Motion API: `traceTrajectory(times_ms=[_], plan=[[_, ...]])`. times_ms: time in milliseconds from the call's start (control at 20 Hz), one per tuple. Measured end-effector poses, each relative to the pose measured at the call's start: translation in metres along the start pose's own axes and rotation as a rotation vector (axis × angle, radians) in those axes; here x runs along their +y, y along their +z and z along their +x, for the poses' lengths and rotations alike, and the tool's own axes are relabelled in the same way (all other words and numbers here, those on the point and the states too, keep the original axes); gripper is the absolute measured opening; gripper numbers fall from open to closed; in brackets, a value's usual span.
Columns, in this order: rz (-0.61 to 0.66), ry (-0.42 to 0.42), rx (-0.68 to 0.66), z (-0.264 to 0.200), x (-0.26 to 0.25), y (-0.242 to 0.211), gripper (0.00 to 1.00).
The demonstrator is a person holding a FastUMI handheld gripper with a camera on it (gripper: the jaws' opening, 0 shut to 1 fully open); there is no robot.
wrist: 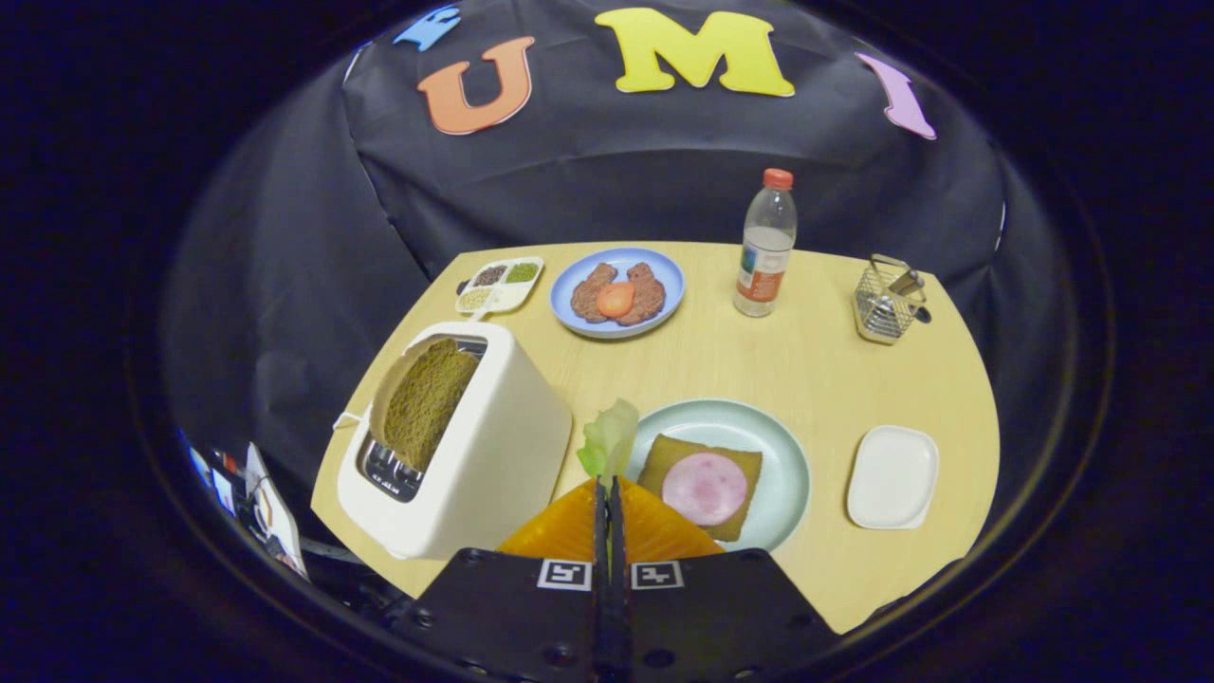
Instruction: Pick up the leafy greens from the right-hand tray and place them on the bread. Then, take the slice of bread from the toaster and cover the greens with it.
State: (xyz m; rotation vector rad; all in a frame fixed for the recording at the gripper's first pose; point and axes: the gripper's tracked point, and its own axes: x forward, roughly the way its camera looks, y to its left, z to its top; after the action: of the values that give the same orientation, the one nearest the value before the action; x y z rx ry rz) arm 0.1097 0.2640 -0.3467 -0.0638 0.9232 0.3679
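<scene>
My gripper (608,486) is shut on a pale green leaf of leafy greens (609,438), which sticks up from the fingertips. Just ahead and to the right lies a light green plate (780,446) with a brown slice of bread (675,457) on it, and a round pink ham slice (704,488) tops the bread. The leaf hangs beside the plate's left rim, between it and the toaster. The white toaster (474,446) stands to the left of the fingers, and a second brown bread slice (427,398) stands up out of its slot. A small white tray (892,476) lies bare, right of the plate.
At the far side of the wooden table (806,360) stand a blue plate (580,270) with meat patties and a tomato slice, a divided seasoning dish (500,283), a water bottle (764,245) and a wire basket (887,302). The table edge drops off behind the toaster.
</scene>
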Motion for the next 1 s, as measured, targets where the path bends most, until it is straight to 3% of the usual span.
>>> traceTrajectory(times_ms=[350, 700, 900, 1000], plan=[[0.014, -0.133, 0.052, 0.041, -0.053, -0.006, 0.01], [0.061, -0.207, 0.071, 0.064, -0.095, -0.004, 0.02], [0.093, -0.206, 0.083, 0.073, -0.104, -0.008, 0.03], [0.08, -0.211, 0.062, 0.075, -0.11, -0.004, 0.08]])
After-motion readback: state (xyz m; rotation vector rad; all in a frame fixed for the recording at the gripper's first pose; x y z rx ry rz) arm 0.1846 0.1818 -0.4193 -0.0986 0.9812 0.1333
